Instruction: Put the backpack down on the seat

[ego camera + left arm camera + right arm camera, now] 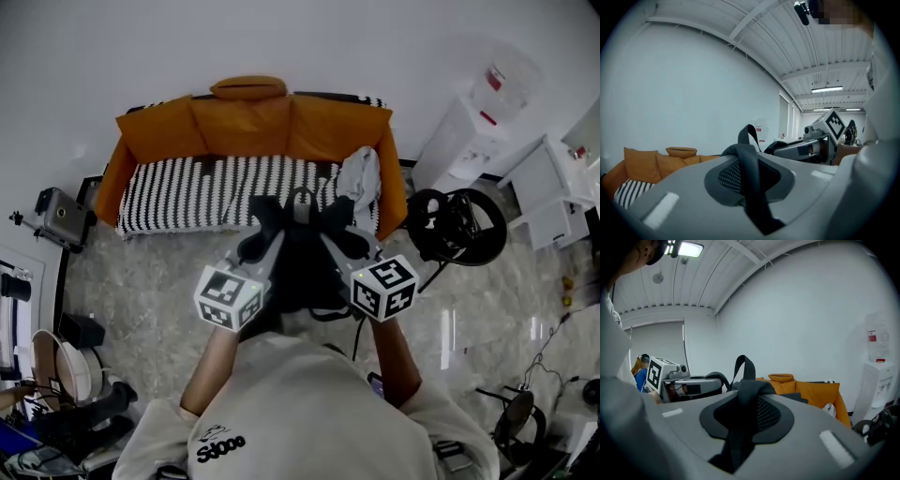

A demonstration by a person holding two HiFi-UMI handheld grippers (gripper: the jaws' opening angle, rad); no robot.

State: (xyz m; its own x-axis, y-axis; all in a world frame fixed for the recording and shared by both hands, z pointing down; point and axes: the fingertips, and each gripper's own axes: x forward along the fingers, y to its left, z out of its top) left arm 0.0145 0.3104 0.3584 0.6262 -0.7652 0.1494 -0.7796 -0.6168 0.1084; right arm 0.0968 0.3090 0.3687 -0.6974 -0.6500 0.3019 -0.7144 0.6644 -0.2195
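A black backpack [302, 251] hangs in front of me, over the floor just before the sofa's striped seat [187, 192]. My left gripper [268, 246] is shut on its left shoulder strap [751, 174], which runs across the grey jaws. On the other side, my right gripper [336, 246] is shut on the right shoulder strap [743, 408]. The bag's top handle loop [748, 133] stands up between the two grippers. The lower part of the bag is hidden behind the grippers and my arms.
The orange sofa [253, 127] has back cushions and a grey cloth [361, 178] at its right end. A black steering-wheel rig [459, 225] and white cabinets [469, 131] stand to the right. On the left are a camera [58, 216] and other gear.
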